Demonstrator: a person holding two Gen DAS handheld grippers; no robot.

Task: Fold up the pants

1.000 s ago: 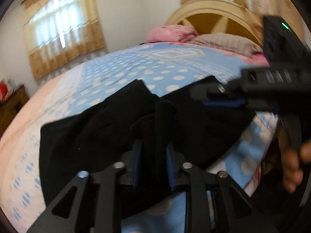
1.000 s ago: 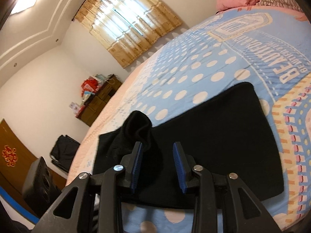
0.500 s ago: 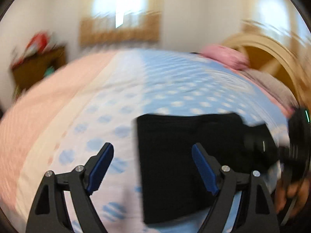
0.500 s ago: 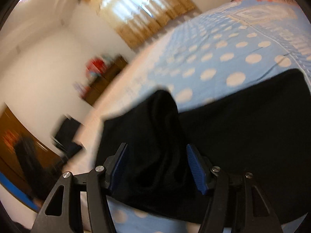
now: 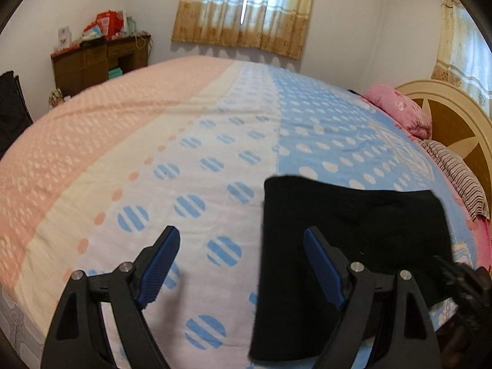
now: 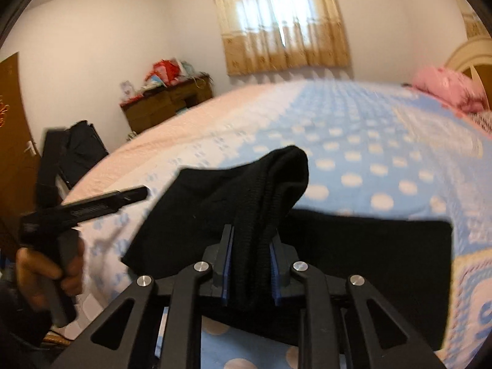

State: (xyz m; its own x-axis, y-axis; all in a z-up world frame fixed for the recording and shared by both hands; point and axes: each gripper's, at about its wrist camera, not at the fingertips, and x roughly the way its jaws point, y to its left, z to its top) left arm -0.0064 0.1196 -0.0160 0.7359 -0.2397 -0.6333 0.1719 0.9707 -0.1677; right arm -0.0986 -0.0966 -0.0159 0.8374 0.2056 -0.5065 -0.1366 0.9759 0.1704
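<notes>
The black pants (image 5: 353, 230) lie folded into a flat rectangle on the bedspread, near its front edge. My left gripper (image 5: 240, 236) stands wide open with nothing between its blue pads (image 5: 160, 261). It hovers over the bedspread at the pants' left edge, and its right finger is over the black cloth. My right gripper (image 6: 252, 236) has its jaws closing, and the pads press on a raised bunch of the pants (image 6: 276, 190) with ribbed edges. That bunch stands up above the flat part. A hand holds the left gripper (image 6: 135, 193) out at the left.
The wide bed (image 5: 184, 153) has a pink, white and blue dotted cover. A pink pillow (image 5: 399, 110) and a wooden headboard (image 5: 455, 129) are at the right. A brown dresser (image 5: 98, 58) with clutter stands by the far wall, and a dark bag (image 6: 77, 150) is beside the bed.
The left gripper let go of the black cloth, opened wide and swung left off the pants. The right gripper widened, then closed on a raised bunch of fabric. Both views rolled level.
</notes>
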